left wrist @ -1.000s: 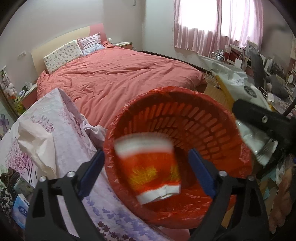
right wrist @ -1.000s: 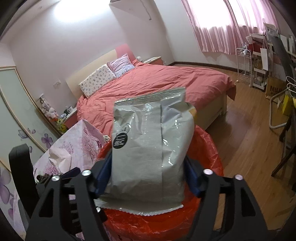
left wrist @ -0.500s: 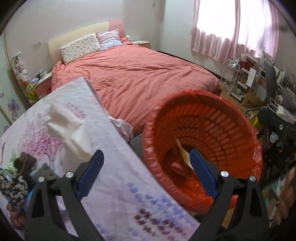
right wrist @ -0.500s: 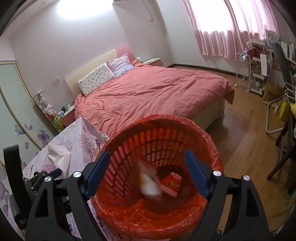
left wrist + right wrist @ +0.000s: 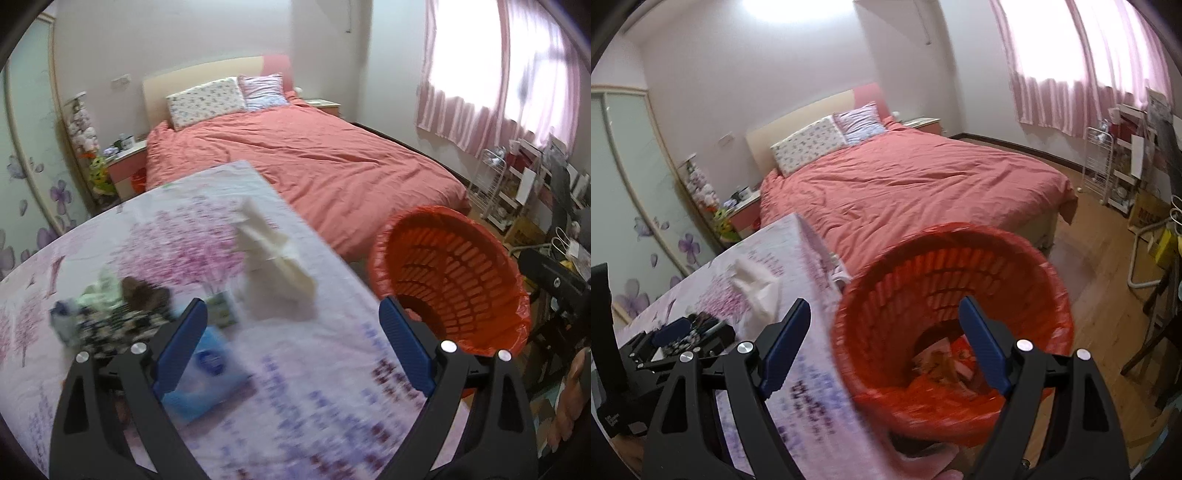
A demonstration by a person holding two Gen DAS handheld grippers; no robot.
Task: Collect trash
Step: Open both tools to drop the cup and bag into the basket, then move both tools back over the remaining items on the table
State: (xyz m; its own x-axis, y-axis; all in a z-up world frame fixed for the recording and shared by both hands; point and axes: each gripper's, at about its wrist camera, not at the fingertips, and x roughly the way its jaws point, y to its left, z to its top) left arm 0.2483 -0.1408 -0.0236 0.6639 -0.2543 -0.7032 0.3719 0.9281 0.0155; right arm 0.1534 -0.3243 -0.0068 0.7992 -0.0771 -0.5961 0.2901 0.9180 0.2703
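Both of my grippers were empty, with fingers spread wide. My left gripper (image 5: 291, 341) hung over the flowery tablecloth (image 5: 155, 236), with a crumpled white paper (image 5: 275, 271) and a blue tissue pack (image 5: 207, 376) lying on it (all a bit blurry). My right gripper (image 5: 882, 341) hung above the red trash basket (image 5: 955, 258), which stood on the floor just beside the table, near the pink bed (image 5: 916, 188). Some wrappers (image 5: 945, 363) lay at the basket's bottom.

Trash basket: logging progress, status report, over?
Both grippers, left and right, open, empty. Orange basket holds trash. Crumpled paper awaits on table. Nothing blocking.
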